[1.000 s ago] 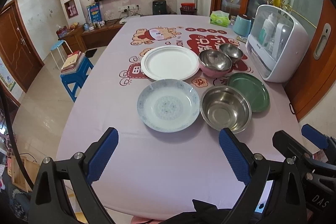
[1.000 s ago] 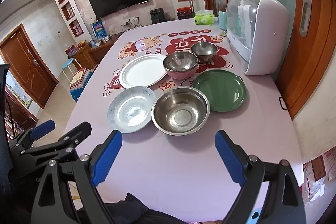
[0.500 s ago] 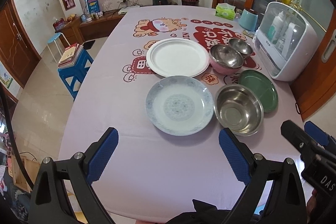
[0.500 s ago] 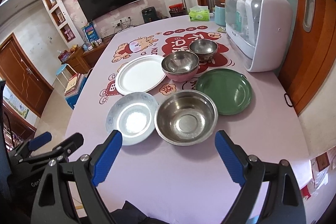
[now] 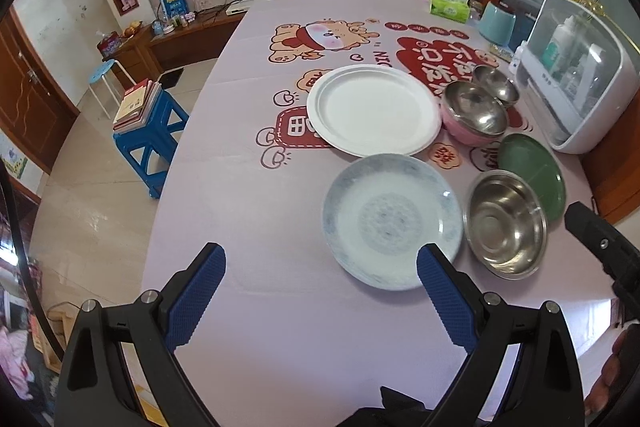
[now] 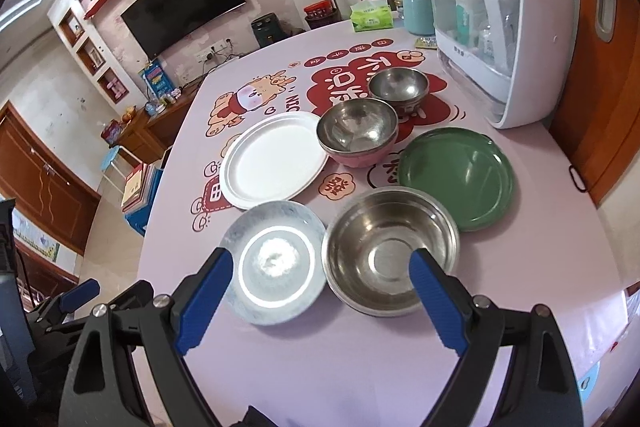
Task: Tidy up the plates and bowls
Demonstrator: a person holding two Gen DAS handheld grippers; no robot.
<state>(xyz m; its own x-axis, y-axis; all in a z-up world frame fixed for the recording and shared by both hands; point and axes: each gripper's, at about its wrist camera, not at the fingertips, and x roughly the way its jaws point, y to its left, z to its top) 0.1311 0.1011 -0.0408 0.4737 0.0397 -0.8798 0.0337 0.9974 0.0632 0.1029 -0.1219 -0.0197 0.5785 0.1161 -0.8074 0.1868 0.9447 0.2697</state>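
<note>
Both hand-held grippers nearer dishes.

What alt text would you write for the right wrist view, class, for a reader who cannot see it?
The open right tool hovers over a lilac table, nearest a large steel bowl and a blue patterned plate. Beyond lie a white plate, a green plate, a pink-sided bowl and a small steel bowl.

Bare counter lies open left of the plates; a white cabinet walls off the right behind the bowls.
</note>
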